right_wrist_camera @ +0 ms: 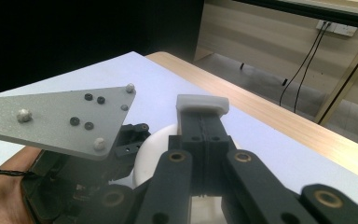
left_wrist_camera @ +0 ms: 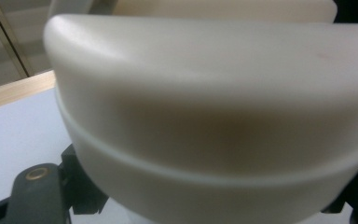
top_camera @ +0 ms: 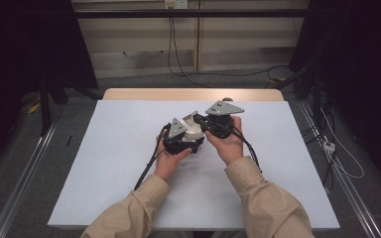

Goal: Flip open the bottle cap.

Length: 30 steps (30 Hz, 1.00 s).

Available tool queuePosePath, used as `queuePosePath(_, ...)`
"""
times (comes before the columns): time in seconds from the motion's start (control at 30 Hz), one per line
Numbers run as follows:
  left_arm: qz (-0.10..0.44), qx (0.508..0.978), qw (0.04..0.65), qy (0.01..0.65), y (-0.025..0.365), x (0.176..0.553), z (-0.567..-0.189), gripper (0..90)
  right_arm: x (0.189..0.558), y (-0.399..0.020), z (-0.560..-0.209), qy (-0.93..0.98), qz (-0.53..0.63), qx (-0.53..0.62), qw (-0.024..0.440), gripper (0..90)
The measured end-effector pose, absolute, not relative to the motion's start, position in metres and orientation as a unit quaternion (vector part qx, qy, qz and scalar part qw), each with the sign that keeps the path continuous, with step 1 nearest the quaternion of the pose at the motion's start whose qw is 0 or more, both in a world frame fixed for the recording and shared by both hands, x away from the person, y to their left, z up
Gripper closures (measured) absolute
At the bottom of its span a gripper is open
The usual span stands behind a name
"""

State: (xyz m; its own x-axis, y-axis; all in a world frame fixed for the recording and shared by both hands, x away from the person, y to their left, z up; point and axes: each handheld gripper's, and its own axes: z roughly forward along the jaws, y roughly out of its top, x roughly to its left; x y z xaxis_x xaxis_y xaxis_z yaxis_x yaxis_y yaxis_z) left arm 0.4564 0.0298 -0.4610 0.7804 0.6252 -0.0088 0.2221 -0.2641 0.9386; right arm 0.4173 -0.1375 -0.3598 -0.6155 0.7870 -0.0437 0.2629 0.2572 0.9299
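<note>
- Cream bowl (top_camera: 194, 132) — a smooth, rounded, off-white vessel with a raised band round its wall (left_wrist_camera: 205, 154); we find it at the middle of the table (top_camera: 104, 163), lifted or tilted between the two grippers rather than lying flat, though we cannot tell whether any part of it rests on the surface.
- Table — white sheet over a wooden top, its far wooden edge (right_wrist_camera: 279, 116) bare.
- Left gripper (top_camera: 181, 141) — on the near-left side of the bowl, jaws clenched on the bowl's wall; in the left gripper view the bowl sits right against the camera, with a dark jaw (left_wrist_camera: 37, 196) at its lower edge.
- Right gripper (top_camera: 213, 126) — on the far-right side of the bowl, jaws pressed fully together with nothing between them, white tip pads (right_wrist_camera: 202, 104) reaching out over the bowl's rim.
- Governing relation — we judge the bowl lies directly between the two tools, held by the left alone; the right is touching or just beside it on the opposite side, so any second grasp would first need those jaws parted.
</note>
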Motion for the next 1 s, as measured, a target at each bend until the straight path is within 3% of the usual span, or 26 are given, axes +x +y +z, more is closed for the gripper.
queuePosePath(1.0, 0.187, 0.773, 0.540, 0.277, 0.029, 0.457, -0.461, 18.6, 0.430, -0.125, -0.357, 0.748, 0.493, 0.350, 0.273, 90.0)
